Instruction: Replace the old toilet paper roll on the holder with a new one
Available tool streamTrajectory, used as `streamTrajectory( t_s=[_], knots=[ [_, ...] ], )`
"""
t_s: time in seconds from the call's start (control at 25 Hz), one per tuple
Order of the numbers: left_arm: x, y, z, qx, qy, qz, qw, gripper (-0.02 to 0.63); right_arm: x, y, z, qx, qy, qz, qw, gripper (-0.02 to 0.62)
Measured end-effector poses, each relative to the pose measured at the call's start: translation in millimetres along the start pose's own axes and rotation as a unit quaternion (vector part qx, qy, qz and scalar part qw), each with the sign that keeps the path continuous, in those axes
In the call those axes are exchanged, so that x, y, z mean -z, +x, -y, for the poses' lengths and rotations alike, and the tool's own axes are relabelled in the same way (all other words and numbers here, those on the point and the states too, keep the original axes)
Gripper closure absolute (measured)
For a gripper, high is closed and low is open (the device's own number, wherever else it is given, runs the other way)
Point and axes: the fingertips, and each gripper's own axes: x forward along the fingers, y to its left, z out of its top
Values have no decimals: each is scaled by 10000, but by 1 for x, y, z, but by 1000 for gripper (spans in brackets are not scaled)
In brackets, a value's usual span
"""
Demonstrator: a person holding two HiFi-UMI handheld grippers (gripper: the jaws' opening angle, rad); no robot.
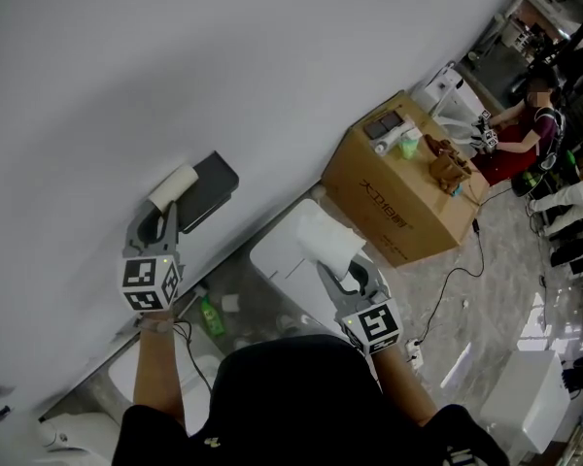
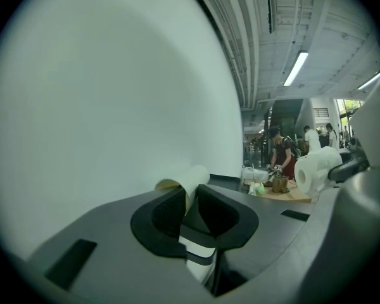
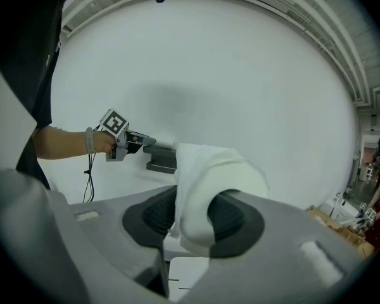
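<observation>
The old toilet paper roll (image 1: 173, 184), a thin cream tube, sits at the black wall holder (image 1: 212, 187). My left gripper (image 1: 165, 212) reaches up to it. In the left gripper view the jaws of that gripper (image 2: 189, 204) are pinched on the old roll (image 2: 189, 177), which fills the gap between the pads. My right gripper (image 1: 345, 270) is shut on the new roll (image 1: 325, 241), thick and white, held away from the wall on the right. In the right gripper view the new roll (image 3: 215, 182) bulges out between the pads of that gripper (image 3: 193, 217), with the holder (image 3: 161, 160) beyond.
A plain white wall (image 1: 175, 66) fills the upper left. Below the holder stands a white toilet tank (image 1: 277, 260), with a green bottle (image 1: 211, 316) on the floor beside it. A cardboard box (image 1: 398, 197) carrying small items stands to the right; a person (image 1: 539, 115) works beyond it. A cable (image 1: 457, 280) trails over the floor.
</observation>
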Motion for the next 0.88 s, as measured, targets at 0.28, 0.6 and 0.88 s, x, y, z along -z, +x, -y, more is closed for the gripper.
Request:
streamTrajectory(
  t_s=[0.28, 0.6, 0.88],
  knots=[
    [-16, -25, 13, 51, -28, 233, 9997, 568, -4, 5, 0, -191, -32, 81, 9998, 460],
    [-10, -72, 12, -275, -7, 191, 9994, 574, -11, 15, -19, -662, -89, 207, 9975, 460],
    [17, -121, 11, -717, -178, 6, 9973, 575, -11, 27, -44, -1226, -198, 265, 9919, 460]
  ],
)
